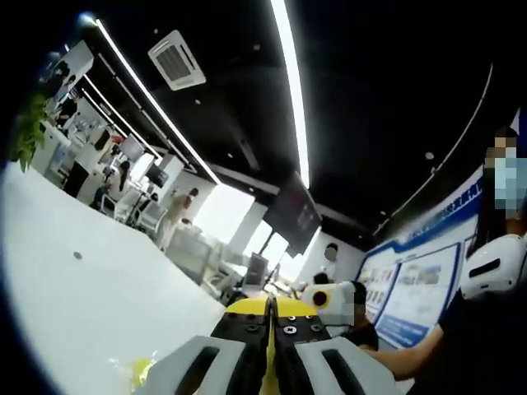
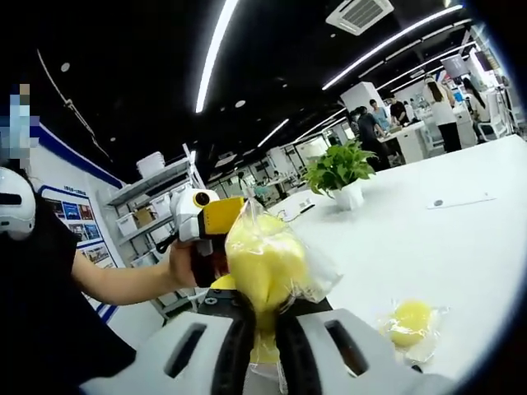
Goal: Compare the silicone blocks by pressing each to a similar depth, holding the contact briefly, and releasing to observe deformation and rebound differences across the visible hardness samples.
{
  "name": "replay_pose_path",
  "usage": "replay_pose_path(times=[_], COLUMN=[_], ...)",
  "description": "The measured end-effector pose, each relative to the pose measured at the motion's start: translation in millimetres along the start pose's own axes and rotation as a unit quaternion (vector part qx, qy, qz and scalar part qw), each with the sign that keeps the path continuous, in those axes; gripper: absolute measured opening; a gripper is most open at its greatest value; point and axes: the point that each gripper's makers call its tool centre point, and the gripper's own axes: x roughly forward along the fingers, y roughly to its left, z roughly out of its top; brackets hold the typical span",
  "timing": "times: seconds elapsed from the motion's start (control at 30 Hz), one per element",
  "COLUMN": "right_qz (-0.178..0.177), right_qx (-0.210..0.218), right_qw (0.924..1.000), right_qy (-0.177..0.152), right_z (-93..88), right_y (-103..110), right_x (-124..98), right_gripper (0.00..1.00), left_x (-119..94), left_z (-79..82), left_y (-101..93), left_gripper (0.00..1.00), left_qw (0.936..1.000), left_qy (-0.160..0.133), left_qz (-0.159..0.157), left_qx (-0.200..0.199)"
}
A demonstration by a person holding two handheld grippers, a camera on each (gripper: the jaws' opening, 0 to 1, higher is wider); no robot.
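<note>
- A bagged yellow silicone block (image 2: pixel 262 265) is pinched in the right gripper (image 2: pixel 262 346), lifted above the white table (image 2: pixel 428 247) for squeezing.
- A second bagged block (image 2: pixel 409 322) lies on that table, seemingly awaiting comparison.
- The left gripper (image 1: pixel 269 354) is pressed together, empty, idle.

An open-plan office or showroom-style workspace. A dark ceiling carries long linear light strips (image 1: pixel 290 82) and a recessed air-conditioning vent (image 1: pixel 176 59) at 11 o'clock. Rows of desks with monitors (image 1: pixel 123 156) recede at 9 o'clock beyond the broad white tabletop (image 1: pixel 74 304). Blue-bordered display boards (image 1: pixel 420 288) line the wall at 4 o'clock. In the right gripper view, storage shelving with boxes (image 2: pixel 156 206) stands at 9 o'clock and a potted plant (image 2: pixel 339 171) near centre.
</note>
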Motion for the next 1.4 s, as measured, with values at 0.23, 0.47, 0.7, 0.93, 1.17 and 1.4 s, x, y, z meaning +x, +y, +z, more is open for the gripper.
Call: replay_pose_path(times=[0.23, 0.47, 0.7, 0.93, 1.17, 1.4], right_qz=[-0.003, -0.005, -0.005, -0.006, 0.007, 0.021], right_qx=[-0.005, -0.002, 0.009, -0.020, -0.020, -0.016], right_qw=[1.0000, 1.0000, 0.9999, 0.9998, 0.9997, 0.9996], right_qy=[0.005, 0.005, 0.000, -0.003, 0.007, 0.009], right_z=[-0.3, -2.3, -5.3, -1.1, 0.2, 0.3], right_y=[2, 3, 2, 4, 3, -2], right_x=[-3, -6, -6, -4, 0, 4], right_gripper=[0.05, 0.05, 0.05, 0.05, 0.06, 0.07], left_x=[0, 1, 0, 0, -2, -4], left_z=[-0.6, -3.1, -5.9, -1.4, 0.4, 2.5], left_y=[-2.1, -4.9, -4.1, -3.8, -0.8, 3.1], left_gripper=[0.00, 0.00, 0.00, 0.00, 0.00, 0.00], left_qw=[1.0000, 1.0000, 0.9999, 0.9998, 0.9994, 0.9993], left_qy=[-0.003, -0.001, -0.006, -0.003, -0.015, -0.023], left_qz=[-0.001, -0.001, 0.008, 0.006, 0.014, 0.022], left_qx=[-0.004, -0.005, 0.002, 0.019, 0.027, 0.021])
